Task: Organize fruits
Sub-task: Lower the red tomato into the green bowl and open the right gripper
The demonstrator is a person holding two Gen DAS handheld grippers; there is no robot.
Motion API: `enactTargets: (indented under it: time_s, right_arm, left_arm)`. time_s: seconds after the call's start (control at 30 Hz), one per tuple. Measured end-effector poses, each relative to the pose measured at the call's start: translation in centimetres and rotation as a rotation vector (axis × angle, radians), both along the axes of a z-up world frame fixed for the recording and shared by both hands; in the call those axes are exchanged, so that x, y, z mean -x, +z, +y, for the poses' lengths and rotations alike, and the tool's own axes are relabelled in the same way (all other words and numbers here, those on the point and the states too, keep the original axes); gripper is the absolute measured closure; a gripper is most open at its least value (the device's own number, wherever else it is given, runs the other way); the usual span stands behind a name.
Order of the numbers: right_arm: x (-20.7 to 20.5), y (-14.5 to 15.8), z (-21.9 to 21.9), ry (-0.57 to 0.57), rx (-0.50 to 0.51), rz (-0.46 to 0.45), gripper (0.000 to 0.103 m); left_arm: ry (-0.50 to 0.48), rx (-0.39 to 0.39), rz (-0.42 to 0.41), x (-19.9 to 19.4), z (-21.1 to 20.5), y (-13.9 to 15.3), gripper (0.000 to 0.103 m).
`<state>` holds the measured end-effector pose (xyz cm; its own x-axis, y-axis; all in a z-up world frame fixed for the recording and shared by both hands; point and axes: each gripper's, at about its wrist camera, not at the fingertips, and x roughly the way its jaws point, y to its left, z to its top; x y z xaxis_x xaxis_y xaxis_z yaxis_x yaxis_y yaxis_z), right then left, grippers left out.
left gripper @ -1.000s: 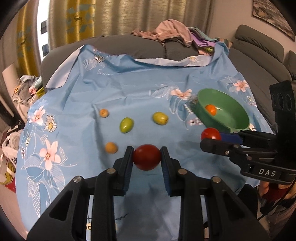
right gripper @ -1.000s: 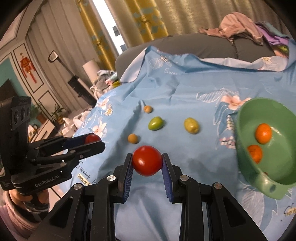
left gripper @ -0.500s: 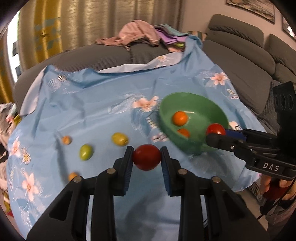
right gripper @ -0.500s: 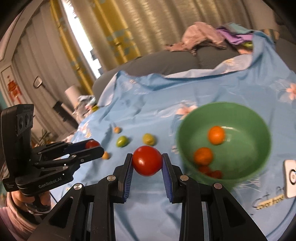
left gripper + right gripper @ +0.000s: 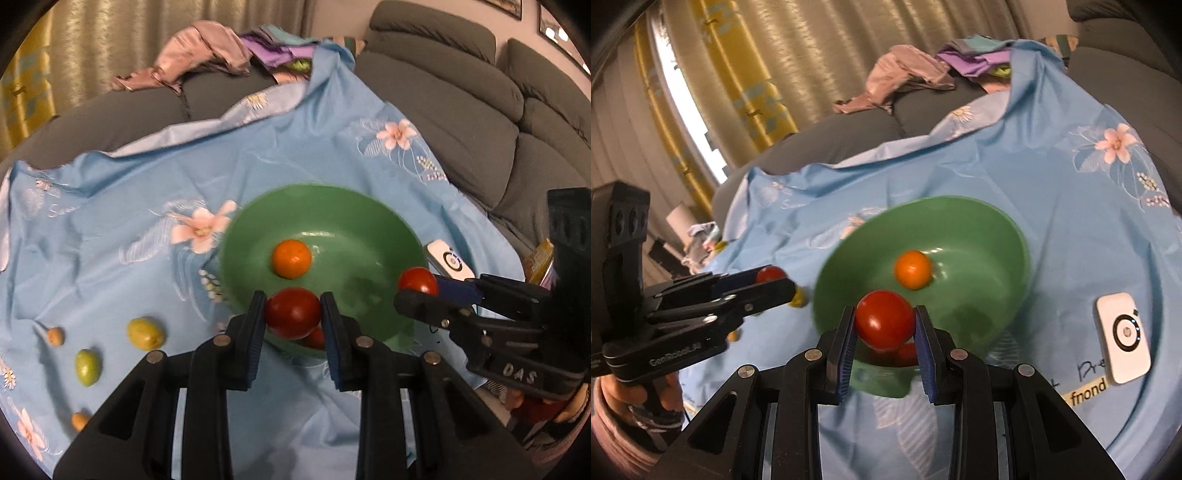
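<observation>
My left gripper is shut on a red tomato over the near rim of the green bowl. My right gripper is shut on another red tomato, also over the near rim of the bowl. The bowl holds an orange fruit and a red fruit partly hidden behind the tomato. In the left wrist view the right gripper hangs over the bowl's right rim. In the right wrist view the left gripper sits left of the bowl.
On the blue flowered cloth, left of the bowl, lie a yellow-green fruit, a green fruit and two small orange fruits. A white device lies right of the bowl. Grey sofa cushions and a clothes pile stand behind.
Both grippers have carried their tomatoes right and forward, from beside the loose fruits to above the bowl's near rim. The bowl now looms larger and central in both views.
</observation>
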<state>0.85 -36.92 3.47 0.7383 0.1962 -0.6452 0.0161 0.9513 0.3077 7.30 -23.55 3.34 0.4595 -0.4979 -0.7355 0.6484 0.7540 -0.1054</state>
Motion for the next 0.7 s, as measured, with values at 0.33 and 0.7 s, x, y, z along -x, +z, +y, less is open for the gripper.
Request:
enactTargets:
  time_s: [0.33, 0.7]
  right_arm:
    - [-0.3, -0.8, 0.0, -0.008, 0.040, 0.024, 0.071]
    - [0.6, -0.7, -0.1, -0.026, 0.034, 0.019, 0.065]
  left_arm:
    - [0.005, -0.060, 0.041, -0.9, -1.0, -2.4, 0.073]
    - [0.047, -0.085, 0.022, -0.5, -0.5, -2.3, 0.041]
